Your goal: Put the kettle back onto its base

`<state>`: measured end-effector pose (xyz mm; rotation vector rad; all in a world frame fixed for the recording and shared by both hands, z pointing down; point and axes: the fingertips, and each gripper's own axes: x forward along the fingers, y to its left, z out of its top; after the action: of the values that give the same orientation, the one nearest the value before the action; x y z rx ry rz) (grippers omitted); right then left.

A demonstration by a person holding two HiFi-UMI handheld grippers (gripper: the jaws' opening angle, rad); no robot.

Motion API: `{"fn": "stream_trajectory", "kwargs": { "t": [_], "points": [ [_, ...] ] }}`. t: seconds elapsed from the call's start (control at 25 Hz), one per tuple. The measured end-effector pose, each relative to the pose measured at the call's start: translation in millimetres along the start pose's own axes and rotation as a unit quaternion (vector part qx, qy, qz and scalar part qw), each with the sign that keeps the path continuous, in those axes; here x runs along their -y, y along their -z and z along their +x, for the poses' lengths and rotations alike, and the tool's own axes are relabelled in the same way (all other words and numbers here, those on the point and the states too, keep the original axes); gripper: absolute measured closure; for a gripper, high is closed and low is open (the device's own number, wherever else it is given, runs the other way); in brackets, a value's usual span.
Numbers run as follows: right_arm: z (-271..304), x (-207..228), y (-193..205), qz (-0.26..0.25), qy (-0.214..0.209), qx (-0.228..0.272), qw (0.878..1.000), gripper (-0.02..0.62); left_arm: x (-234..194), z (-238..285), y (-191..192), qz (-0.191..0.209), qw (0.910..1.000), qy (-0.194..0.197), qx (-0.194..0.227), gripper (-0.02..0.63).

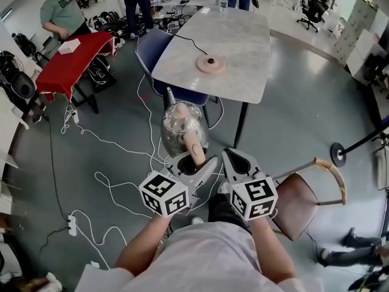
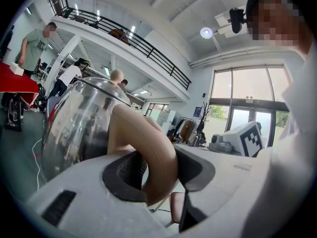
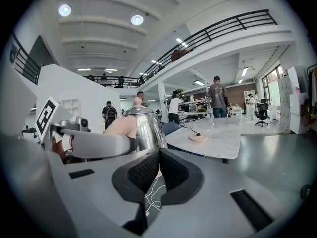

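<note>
A glossy grey floor (image 1: 298, 102) strewn with white cables (image 1: 121, 146) carries a pale marble surface (image 1: 243, 47), a red-draped table (image 1: 73, 66) and a brown chair (image 1: 298, 202), while a railed balcony (image 3: 218, 29) (round lamps (image 3: 137, 20) overhead) rims the white hall.

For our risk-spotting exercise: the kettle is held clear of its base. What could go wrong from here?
1. Only the left gripper grips the kettle, by its handle; it may swing or slip.
2. Cables on the floor are a trip hazard.
3. The base is small; the kettle may land off-centre.
</note>
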<state>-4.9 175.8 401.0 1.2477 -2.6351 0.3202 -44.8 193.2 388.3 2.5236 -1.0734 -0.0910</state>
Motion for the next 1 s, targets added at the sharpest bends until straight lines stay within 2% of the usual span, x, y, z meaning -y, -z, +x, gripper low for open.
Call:
{"fn": "stream_trajectory", "kwargs": {
  "t": [0.36,0.68,1.0],
  "points": [
    [56.5,66.3,-14.7,0.01,-0.022,-0.008,1.0,0.591,-41.0,70.5,-22.1,-0.005,0.9999,-0.016,-0.002,0.445],
    [108.3,134.3,-26.8,0.009,-0.048,-0.022,0.999,0.591,-86.9,138.7,-43.6,-0.015,0.9986,-0.049,0.007,0.445],
    [144.2,176.1,-41.3,0.004,-0.07,-0.021,0.997,0.591,-115.3,180.6,-59.7,-0.018,0.9972,-0.071,0.014,0.445]
  ]
}}
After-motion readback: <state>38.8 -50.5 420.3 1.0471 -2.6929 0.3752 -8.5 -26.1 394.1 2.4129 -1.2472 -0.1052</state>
